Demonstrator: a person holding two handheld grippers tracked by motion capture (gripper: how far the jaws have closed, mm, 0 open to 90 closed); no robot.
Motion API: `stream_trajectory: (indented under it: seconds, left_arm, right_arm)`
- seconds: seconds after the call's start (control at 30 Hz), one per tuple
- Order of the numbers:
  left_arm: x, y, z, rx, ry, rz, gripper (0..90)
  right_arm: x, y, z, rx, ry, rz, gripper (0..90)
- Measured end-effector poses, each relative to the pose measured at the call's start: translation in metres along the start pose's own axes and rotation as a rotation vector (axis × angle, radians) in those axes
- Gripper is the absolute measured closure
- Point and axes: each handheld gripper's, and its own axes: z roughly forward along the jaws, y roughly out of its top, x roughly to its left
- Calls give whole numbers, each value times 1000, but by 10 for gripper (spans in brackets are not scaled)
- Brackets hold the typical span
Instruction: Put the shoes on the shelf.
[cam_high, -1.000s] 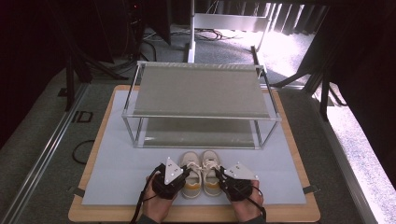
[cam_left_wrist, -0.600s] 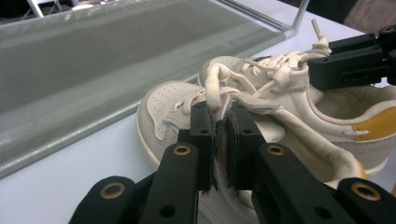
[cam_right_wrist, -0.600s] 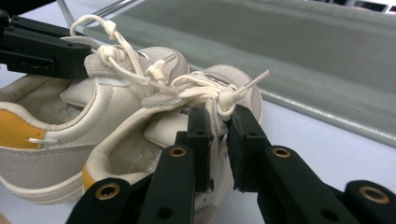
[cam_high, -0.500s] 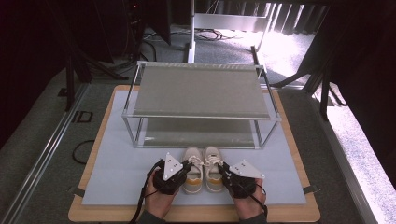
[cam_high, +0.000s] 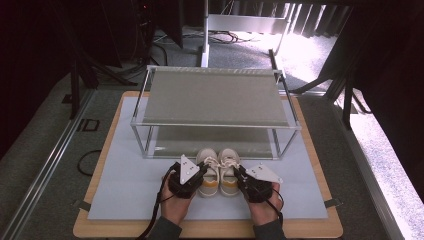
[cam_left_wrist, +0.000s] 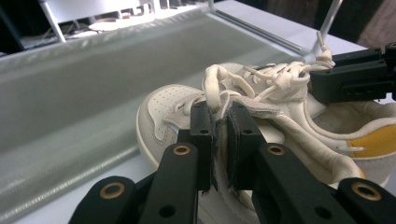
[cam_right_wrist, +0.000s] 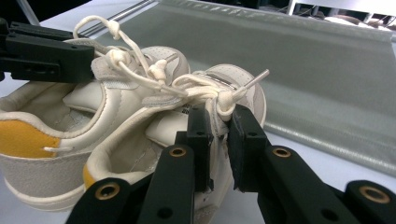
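A pair of white shoes with yellow heels stands on the pale mat, toes toward the rack. My left gripper (cam_high: 201, 172) is shut on the lace-side flap of the left shoe (cam_high: 209, 177); its jaws (cam_left_wrist: 219, 126) pinch that flap of the left shoe (cam_left_wrist: 163, 109). My right gripper (cam_high: 240, 174) is shut on the same kind of flap of the right shoe (cam_high: 228, 172); its jaws (cam_right_wrist: 218, 123) clamp the flap just below a lace knot on the right shoe (cam_right_wrist: 240, 84). The left shoe (cam_right_wrist: 42, 135) sits alongside. A hand holds each gripper from the near edge.
A two-tier metal rack (cam_high: 215, 97) with mesh shelves stands right behind the shoes, its lower shelf (cam_high: 210, 142) level with their toes. The pale mat (cam_high: 125, 190) covers a wooden board (cam_high: 312, 150). Dark floor, cables and stands surround the table.
Both hands and the pair of shoes have shifted a little forward, toward the rack's lower shelf. Both grips are unchanged.
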Motion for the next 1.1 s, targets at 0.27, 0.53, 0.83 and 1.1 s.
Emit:
stream_trajectory:
  seconds: [0.27, 0.53, 0.83, 1.1]
  left_arm:
    - [7, 8, 15, -21, 34, -7, 822]
    - [17, 16, 34, -55, 68, -8, 822]
    - [26, 25, 48, -99, 112, 12, 823]
    - [31, 27, 61, -128, 157, 28, 822]
  right_arm:
    - [-7, 9, 16, -27, -14, 13, 796]
    - [-18, 20, 34, -46, -30, 31, 796]
    - [-26, 32, 51, -81, -46, 47, 796]
    - [-30, 39, 67, -120, -57, 38, 795]
